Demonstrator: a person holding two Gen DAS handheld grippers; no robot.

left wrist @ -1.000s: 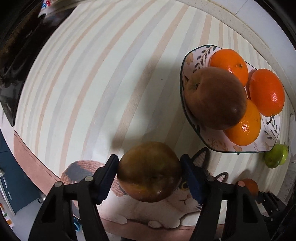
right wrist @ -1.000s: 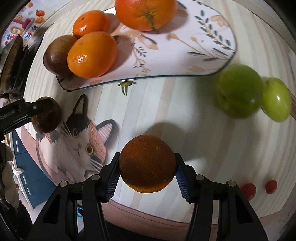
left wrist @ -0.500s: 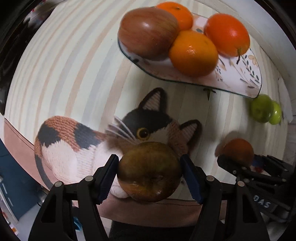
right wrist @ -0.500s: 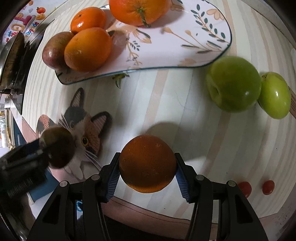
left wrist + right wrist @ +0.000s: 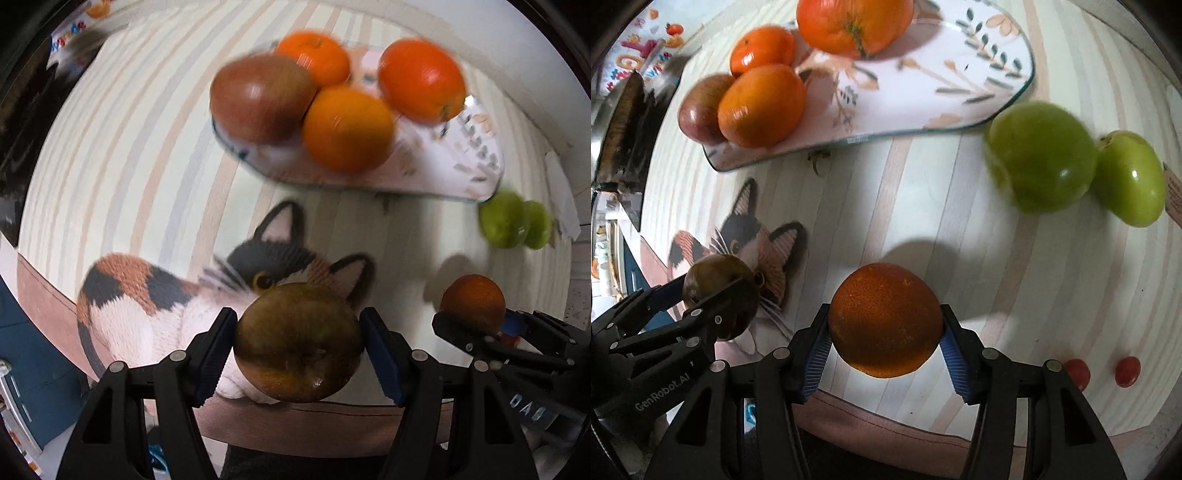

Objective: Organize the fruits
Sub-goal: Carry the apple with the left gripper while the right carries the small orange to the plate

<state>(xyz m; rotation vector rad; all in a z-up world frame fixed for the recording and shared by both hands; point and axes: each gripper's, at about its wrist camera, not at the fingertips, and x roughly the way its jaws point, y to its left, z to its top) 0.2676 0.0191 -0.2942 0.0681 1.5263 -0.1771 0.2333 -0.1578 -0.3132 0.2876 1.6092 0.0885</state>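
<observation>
My left gripper (image 5: pixel 298 341) is shut on a dark brownish apple (image 5: pixel 298 341), held above the cat picture near the table's front edge; it also shows in the right wrist view (image 5: pixel 718 295). My right gripper (image 5: pixel 884 338) is shut on an orange (image 5: pixel 884 319), seen in the left wrist view too (image 5: pixel 473 306). A floral plate (image 5: pixel 960 66) farther back holds a red apple (image 5: pixel 700 110) and three oranges (image 5: pixel 761 105). Two green apples (image 5: pixel 1039 155) lie right of the plate.
The striped tablecloth carries a cat picture (image 5: pixel 155 302). Two cherry tomatoes (image 5: pixel 1126 371) lie at the right front. A dark object (image 5: pixel 626 125) stands at the table's far left. The table's front edge runs just under both grippers.
The left gripper has swung toward the plate with its apple; the plate now lies ahead and closer. The right gripper moved slightly nearer the plate, still holding the orange.
</observation>
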